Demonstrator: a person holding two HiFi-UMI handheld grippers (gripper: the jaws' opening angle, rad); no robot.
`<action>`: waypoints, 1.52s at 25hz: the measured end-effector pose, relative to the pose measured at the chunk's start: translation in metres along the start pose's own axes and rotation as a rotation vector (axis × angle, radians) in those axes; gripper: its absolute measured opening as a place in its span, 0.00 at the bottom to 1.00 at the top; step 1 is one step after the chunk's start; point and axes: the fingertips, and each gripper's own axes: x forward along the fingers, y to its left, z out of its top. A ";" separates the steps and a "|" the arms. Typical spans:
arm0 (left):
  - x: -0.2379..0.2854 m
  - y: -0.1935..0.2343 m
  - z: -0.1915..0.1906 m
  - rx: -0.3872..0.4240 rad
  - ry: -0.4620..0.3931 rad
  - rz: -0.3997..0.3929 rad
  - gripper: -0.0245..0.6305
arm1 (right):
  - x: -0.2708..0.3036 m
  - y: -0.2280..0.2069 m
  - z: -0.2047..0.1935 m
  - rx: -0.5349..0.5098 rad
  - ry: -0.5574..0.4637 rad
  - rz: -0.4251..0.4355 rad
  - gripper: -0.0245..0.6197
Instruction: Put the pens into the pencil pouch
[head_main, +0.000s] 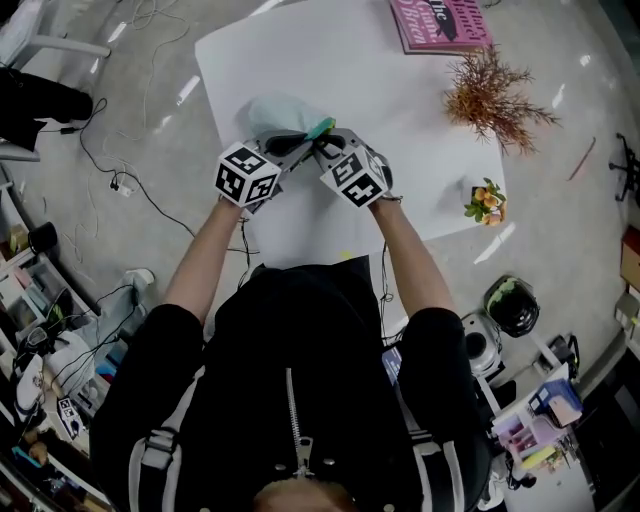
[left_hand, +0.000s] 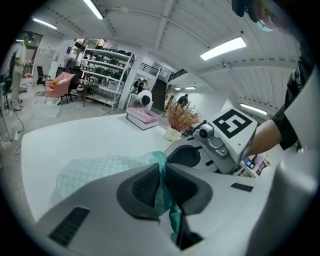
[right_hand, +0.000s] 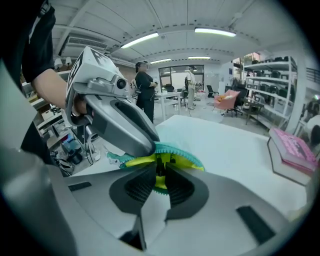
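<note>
- My left gripper (left_hand: 162, 189) is clamped tight on a teal edge strip of the pencil pouch (head_main: 278, 112). The pouch lies on the white table (head_main: 400, 180), right in front of me.
- My right gripper (right_hand: 159, 181) sits just beside the left, pinched on the pouch's teal zipper edge where yellow shows.
- Farther right on the table are a pink book (head_main: 440, 22), a dried plant (head_main: 490, 95) and a small flower pot (head_main: 486, 202).

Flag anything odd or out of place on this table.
Nothing stands out. The left gripper and right gripper both pinch the pouch at its zipper end; the book and dried plant sit tidy at the table's far side.
</note>
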 end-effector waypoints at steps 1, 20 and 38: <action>0.000 0.000 0.000 -0.003 -0.004 -0.002 0.12 | 0.001 0.000 0.001 0.001 -0.001 -0.003 0.14; 0.017 0.014 -0.009 -0.015 0.019 0.074 0.12 | -0.042 -0.031 -0.046 0.255 -0.027 -0.193 0.24; 0.022 0.012 -0.042 0.077 0.103 0.180 0.26 | -0.109 -0.036 -0.090 0.521 -0.111 -0.352 0.24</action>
